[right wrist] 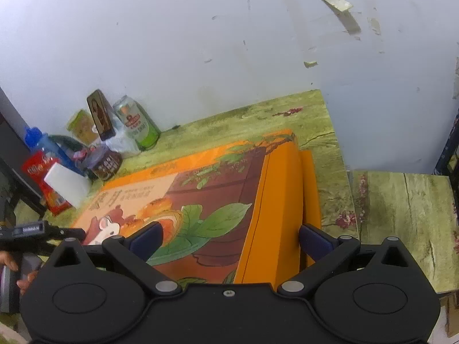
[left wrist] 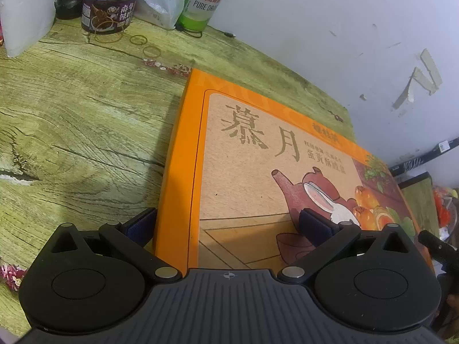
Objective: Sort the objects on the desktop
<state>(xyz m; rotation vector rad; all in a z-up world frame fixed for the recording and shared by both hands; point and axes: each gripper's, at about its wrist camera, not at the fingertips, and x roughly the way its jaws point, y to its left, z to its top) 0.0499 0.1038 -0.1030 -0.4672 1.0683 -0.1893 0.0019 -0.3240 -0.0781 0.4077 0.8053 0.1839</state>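
A lived-in home room: a table [left wrist: 71, 109] under wood-grain, flower-printed covering stands against a scuffed white wall [right wrist: 200, 43]. In the corner behind an orange mooncake gift box [left wrist: 258, 149] crowd a Tsingtao beer can [right wrist: 140, 126], a purple-lidded sauce jar [left wrist: 109, 5], snack packets and loose rubber bands [left wrist: 139, 39].

Both wrist views look down close, sharing the orange box [left wrist: 258, 149]

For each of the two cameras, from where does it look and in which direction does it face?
Left wrist: sits behind the open left gripper, straddling the left edge of the orange box, facing the wall; no hand shows.
Right wrist: sits behind the open right gripper, over the box's right edge, facing the wall; fingers show at lower left.
Both share the box, green can and table.
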